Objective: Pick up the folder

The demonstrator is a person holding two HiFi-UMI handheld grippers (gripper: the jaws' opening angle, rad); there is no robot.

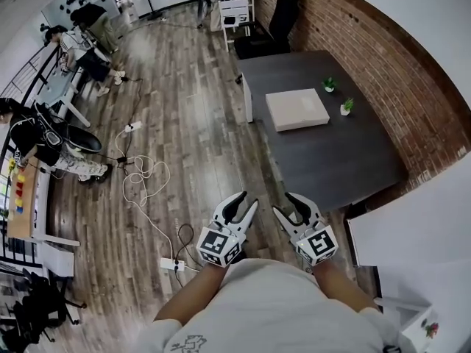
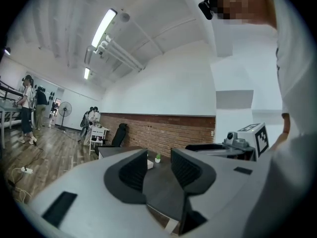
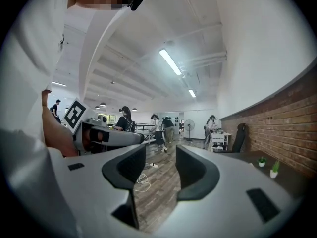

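The folder [image 1: 296, 109] is a flat beige square lying on the dark grey table [image 1: 331, 160], well ahead of both grippers. My left gripper [image 1: 246, 201] and right gripper [image 1: 285, 203] are held side by side close to my body, above the wood floor short of the table's near edge. Both stand open with nothing between their jaws. In the left gripper view the left gripper [image 2: 159, 167] points level at the table, and a pale corner of the folder [image 2: 150, 163] shows behind one jaw. The right gripper [image 3: 161, 167] looks out over the floor.
Two small potted plants [image 1: 329, 84] [image 1: 346, 107] stand on the table beside the folder. A brick wall [image 1: 383, 57] runs behind the table, and a black chair [image 1: 276, 24] is at its far end. Cables and a power strip [image 1: 171, 264] lie on the floor at left. People stand in the distance.
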